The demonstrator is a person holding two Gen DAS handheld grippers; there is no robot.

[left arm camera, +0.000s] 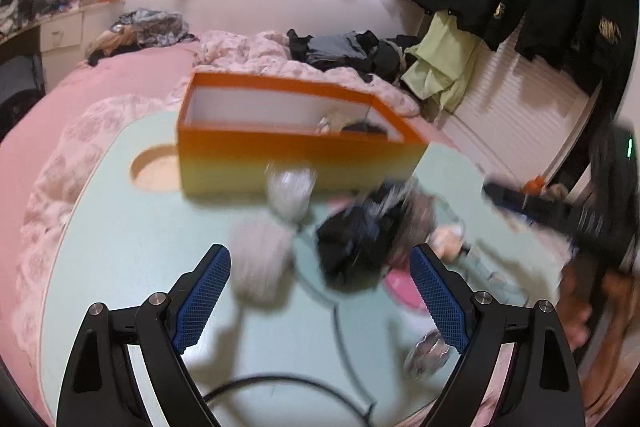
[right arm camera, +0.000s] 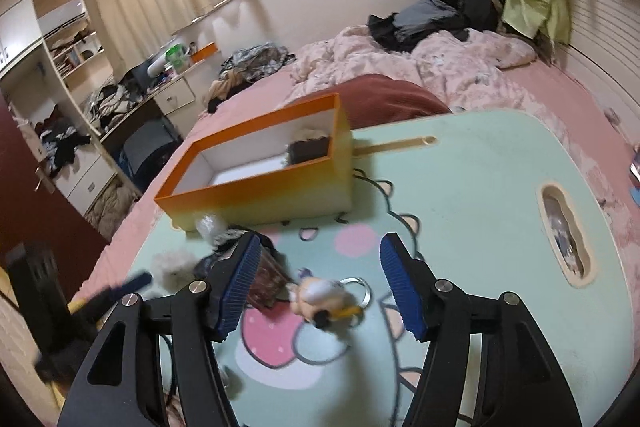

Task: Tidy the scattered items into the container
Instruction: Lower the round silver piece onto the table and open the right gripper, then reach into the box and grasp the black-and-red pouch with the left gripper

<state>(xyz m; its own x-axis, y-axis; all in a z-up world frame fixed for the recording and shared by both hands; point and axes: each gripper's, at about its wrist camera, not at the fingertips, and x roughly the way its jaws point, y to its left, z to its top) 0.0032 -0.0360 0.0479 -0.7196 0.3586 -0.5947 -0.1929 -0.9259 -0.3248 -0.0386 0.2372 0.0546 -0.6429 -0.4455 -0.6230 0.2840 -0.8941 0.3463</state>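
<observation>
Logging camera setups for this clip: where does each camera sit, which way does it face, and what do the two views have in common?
Left wrist: rides the left gripper, looking forward along its open blue-padded fingers over the green table at the orange box and a blurred pile of small items; the right gripper shows at the right edge.
Right wrist: rides the right gripper, fingers open, looking down at a figurine keychain with the orange box beyond.
Shared: the box, the table, the bed behind.
</observation>
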